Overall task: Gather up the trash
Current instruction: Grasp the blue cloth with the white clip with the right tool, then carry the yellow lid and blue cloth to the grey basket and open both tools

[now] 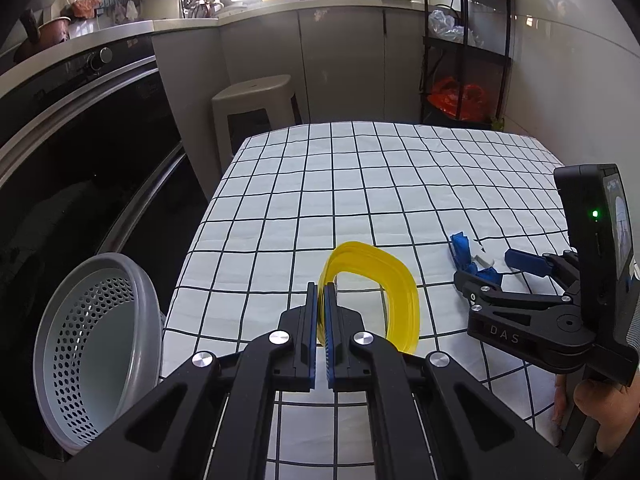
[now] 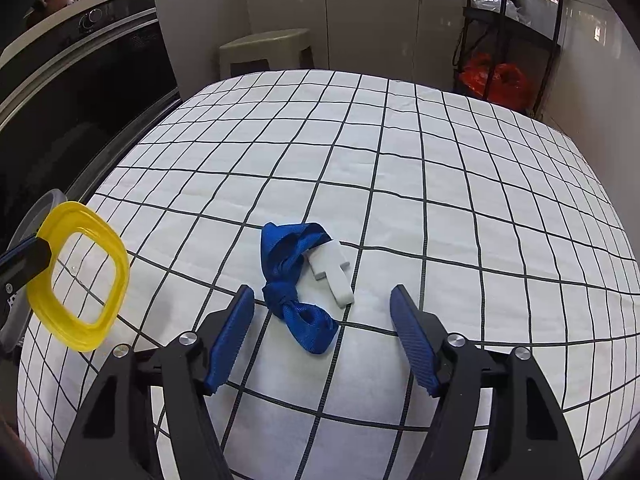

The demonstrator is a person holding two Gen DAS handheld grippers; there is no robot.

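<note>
Right wrist view: my right gripper gapes, empty, over the strap. It's soft, floppy, so I'd pinch the knot. Left gripper is clamped on the ring.

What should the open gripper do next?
Probably lower the right hand-held gripper and close on the blue strap. Its jaws stand open on either side of the knot, not touching, and the strap lies loose on the cloth.

Black hand-held gripper frames, ribbed blue pads, silver screws, white "DAS" lettering.
</note>
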